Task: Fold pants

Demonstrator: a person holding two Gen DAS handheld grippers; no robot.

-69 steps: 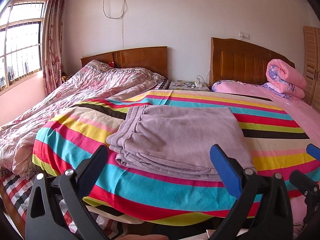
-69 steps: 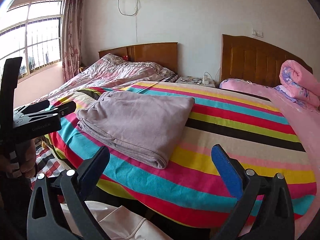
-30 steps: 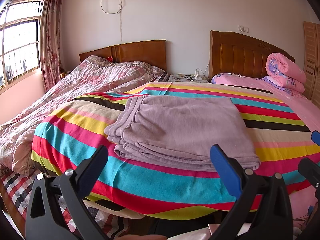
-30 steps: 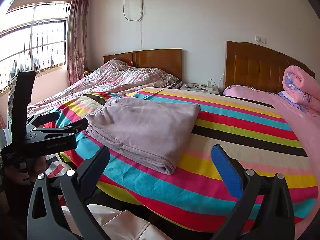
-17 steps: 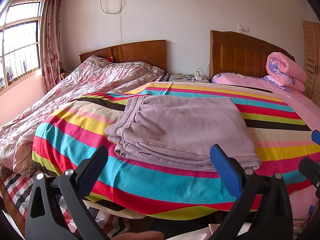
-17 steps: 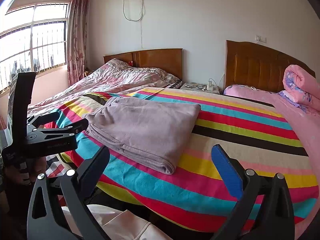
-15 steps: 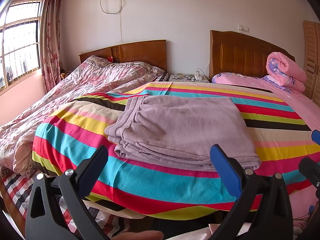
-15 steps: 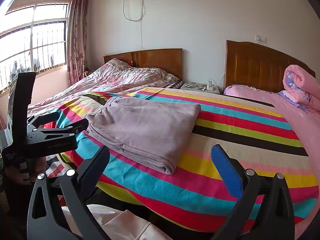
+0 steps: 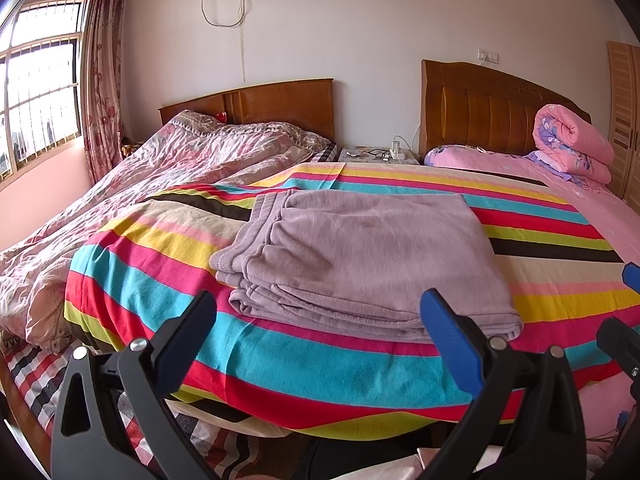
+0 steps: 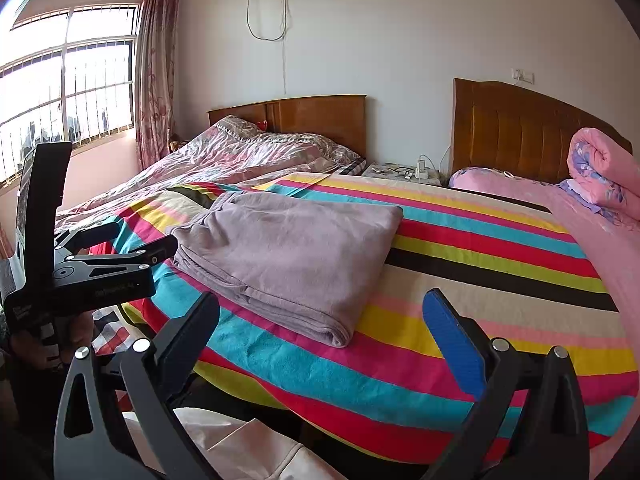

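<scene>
1. Left tongs [image 9: 318, 322]: held apart, empty, low at the near edge of the bed [image 9: 280, 364], short of the cloth. Over the last 2 seconds this view has drawn back slightly and levelled; in the last half second nothing has shifted.

2. Pants [image 9: 360, 256]: lilac, already folded into a flat rectangle of several layers, lying on the striped blanket [image 9: 152, 280] toward the bed's near-left part. Waistband end lies left, stacked edges face the viewer. Shape and place unchanged across the interval.

3. Right tongs [image 10: 320, 322]: held apart, empty, also off the near edge, well clear of the pants [image 10: 288, 256]. The left tongs [image 10: 120, 240] show at the left of this view, gripped by a hand [image 10: 48, 344].

4. Reading: both tongs withdrawn and steady, cloth untouched and compact. The folding looks complete; at most a final squaring of the near layered edge remains, judged from the slight stagger there.
</scene>
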